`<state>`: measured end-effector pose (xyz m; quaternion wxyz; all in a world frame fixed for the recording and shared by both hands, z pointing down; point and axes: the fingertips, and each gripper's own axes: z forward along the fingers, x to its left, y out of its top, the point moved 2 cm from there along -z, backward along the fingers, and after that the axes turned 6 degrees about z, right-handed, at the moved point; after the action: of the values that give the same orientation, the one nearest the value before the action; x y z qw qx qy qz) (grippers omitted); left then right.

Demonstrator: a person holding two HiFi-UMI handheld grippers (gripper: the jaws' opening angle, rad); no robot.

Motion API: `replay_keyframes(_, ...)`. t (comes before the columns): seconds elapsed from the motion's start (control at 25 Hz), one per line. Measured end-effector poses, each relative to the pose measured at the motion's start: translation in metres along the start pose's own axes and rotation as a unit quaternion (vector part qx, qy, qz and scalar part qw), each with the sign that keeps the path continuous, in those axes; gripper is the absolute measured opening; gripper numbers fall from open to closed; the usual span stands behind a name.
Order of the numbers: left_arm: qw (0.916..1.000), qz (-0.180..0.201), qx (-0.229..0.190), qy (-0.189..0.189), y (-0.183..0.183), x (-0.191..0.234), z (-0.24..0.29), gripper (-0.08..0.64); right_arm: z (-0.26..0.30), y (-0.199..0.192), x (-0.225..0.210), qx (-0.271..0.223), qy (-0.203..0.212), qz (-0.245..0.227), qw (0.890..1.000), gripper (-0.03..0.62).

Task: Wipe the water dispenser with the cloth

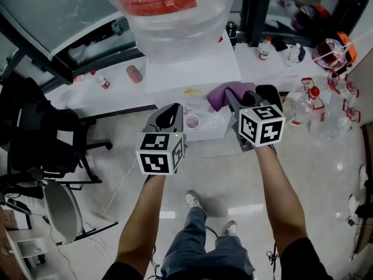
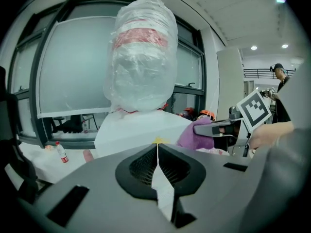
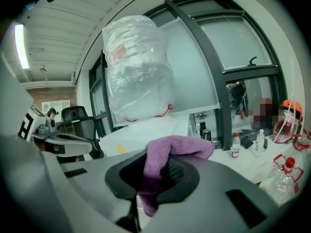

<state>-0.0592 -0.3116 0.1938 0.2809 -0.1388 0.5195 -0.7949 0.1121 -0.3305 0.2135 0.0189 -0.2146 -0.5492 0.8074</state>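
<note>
Clamped with the right gripper on a bunched fold of the purple cloth, with one lobe puffed above the jaws and a tail hanging below; shut on nothing with the left gripper, jaws edge to edge, just beside the right. Held at the front right corner of the white water dispenser, below its plastic-wrapped bottle, contact with the top impossible to judge. Soft, light and floppy, probably prone to creeping out under rubbing, so best pinched deep across the gathered fold, leaving a loose pad to press flat.
</note>
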Motion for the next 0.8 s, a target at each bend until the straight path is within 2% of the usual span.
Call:
replay_keyframes(0.2,0.9999,0.014,-0.005,0.005,-0.008,-0.015,0.008,0.028,-0.010,-0.002,-0.017,0.002,-0.001,-0.028,1.000,0.041)
replay_keyframes(0.48,0.9990,0.023,-0.036,0.015,-0.008,-0.025,0.009,0.029,-0.015,0.008,-0.014,-0.034,0.022,-0.077,0.996,0.041)
replay_keyframes(0.8,0.9976,0.039,-0.049,0.027,-0.051,-0.029,0.017,0.028,-0.005,-0.023,-0.021,-0.052,0.028,-0.112,0.992,0.041)
